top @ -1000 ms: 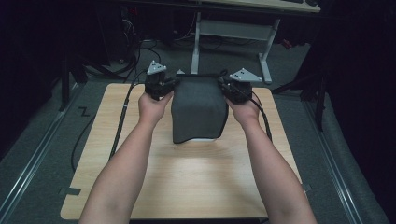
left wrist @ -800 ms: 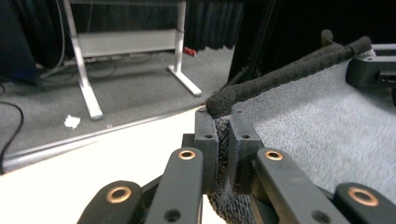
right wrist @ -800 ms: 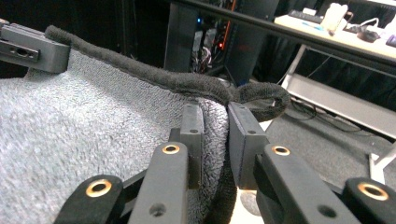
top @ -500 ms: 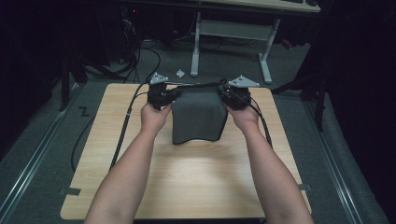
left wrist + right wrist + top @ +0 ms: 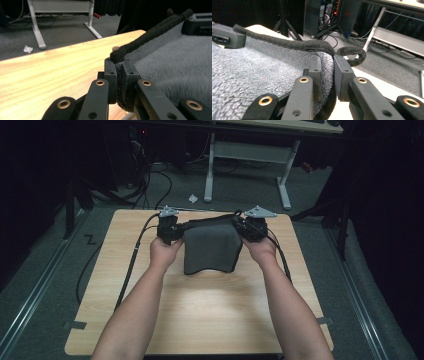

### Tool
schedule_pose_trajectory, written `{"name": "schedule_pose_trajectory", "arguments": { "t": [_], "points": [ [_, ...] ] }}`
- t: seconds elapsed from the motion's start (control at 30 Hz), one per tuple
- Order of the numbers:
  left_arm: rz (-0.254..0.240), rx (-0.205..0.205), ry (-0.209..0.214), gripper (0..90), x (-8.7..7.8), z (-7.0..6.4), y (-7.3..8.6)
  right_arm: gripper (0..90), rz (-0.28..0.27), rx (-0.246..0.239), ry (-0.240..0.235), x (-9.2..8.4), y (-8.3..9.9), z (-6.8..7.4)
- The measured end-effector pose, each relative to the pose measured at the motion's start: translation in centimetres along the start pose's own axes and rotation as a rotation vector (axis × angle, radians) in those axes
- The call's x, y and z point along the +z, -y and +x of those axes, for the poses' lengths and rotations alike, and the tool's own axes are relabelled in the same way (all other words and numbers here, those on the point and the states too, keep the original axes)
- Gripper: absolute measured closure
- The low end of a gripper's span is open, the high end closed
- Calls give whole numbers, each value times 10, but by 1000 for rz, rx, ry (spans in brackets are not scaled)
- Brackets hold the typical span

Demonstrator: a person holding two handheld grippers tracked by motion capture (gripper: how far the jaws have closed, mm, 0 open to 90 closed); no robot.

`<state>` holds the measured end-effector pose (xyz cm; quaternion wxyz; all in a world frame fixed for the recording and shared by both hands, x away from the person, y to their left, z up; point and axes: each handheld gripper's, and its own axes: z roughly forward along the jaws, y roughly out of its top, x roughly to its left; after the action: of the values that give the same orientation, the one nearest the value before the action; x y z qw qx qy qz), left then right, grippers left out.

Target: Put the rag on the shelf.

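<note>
Left claw (image 5: pixel 172 231) and right claw (image 5: pixel 250 227) each clamp a corner of a grey towel (image 5: pixel 210 251) above the wooden worktop (image 5: pixel 200 320).

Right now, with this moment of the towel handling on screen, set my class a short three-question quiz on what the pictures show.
1. True or false: the left gripper and the right gripper each clamp a corner of the grey towel.
2. Where does the towel's near edge lie? A) hanging off the table's front, B) on the wooden table, C) on the floor.
3. Fill in: the towel's far edge is bound with a dark ____.

Key: 1 true, both pairs of jaws are shut on the cloth. 2 B. 3 hem, stretched between the two grippers.
</note>
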<state>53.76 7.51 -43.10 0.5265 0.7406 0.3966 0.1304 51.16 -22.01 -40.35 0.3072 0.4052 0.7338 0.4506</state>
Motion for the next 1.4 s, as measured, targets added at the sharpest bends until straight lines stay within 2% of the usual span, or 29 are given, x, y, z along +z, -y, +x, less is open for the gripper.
{"name": "schedule_pose_trajectory", "arguments": {
  "t": [0.1, 0.37, 0.53, 0.8, 0.87, 1.07, 1.4],
  "points": [
    [-4, -11, 10, 844, -1, 1, 4, 786, 1, 14, -12, 1, 2, 0],
    [9, -7, 20, 843, -1, 2, 7, 787, 10, 36, -33, 1, 5, -2],
    [8, -24, 28, 844, -1, 2, 9, 790, 15, 60, -39, 2, 8, -3],
    [35, -32, 38, 844, 0, 5, 10, 797, 26, 88, -50, 6, 15, -3],
    [42, -33, 39, 844, 1, 6, 12, 797, 40, 79, -49, 7, 18, -3],
    [59, -38, 43, 844, 3, 8, 16, 791, 43, 104, -70, 10, 26, -5],
    [76, -55, 58, 843, 5, 12, 30, 772, 60, 171, -115, 14, 35, -7]
  ]
}}
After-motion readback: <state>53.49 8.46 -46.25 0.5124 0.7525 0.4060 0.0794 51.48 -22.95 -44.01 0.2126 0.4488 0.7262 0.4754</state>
